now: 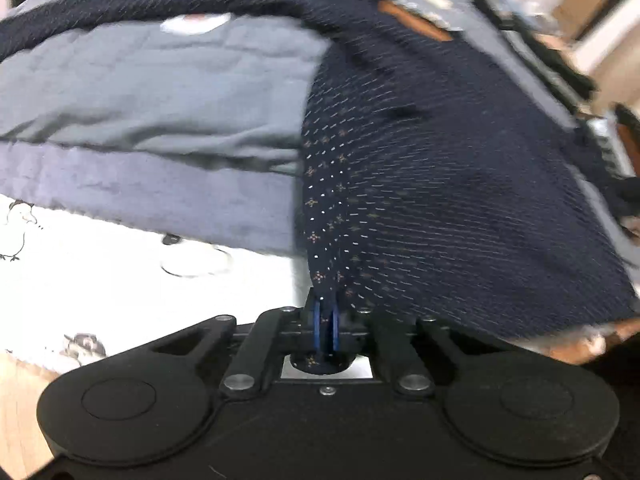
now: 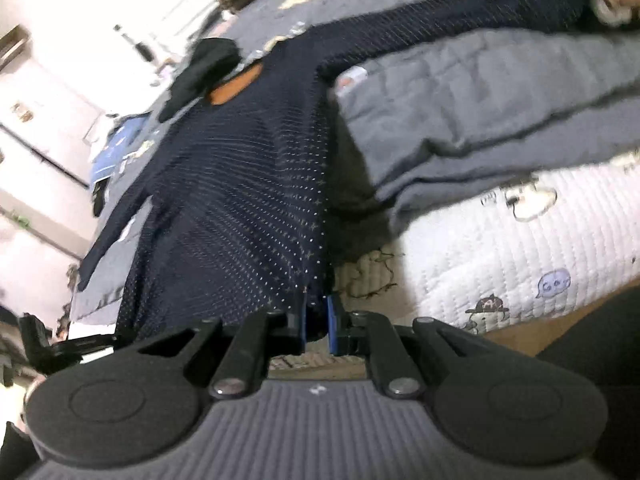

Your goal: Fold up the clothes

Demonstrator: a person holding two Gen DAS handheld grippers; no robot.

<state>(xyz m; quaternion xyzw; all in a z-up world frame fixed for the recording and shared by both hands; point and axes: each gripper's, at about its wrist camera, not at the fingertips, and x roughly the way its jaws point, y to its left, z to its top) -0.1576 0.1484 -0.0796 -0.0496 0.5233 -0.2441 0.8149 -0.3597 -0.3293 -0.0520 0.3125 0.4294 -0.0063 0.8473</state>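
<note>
Left gripper (image 1: 326, 326) clamped on hem of navy patterned garment (image 1: 420, 168). Right gripper (image 2: 317, 318) likewise pinching hem, though view blurred. Garment stretched toward 12 o'clock over grey quilt (image 2: 480, 92), orange patch (image 2: 236, 86) near 11 o'clock.

Both cameras sit low behind their gripper fingers, close to the bed edge, looking forward across the mattress. The left wrist view faces the dark navy dotted knit garment (image 1: 420, 168) from 6 o'clock, cloth spreading to 1 o'clock. The right wrist view sees it (image 2: 240, 200) stretching towards 11 o'clock. Both share the garment, its orange patch (image 1: 416, 22) (image 2: 236, 82), the grey quilted blanket (image 1: 160, 96) (image 2: 480, 92) and the white printed mattress cover (image 1: 120, 272) (image 2: 500, 248).
</note>
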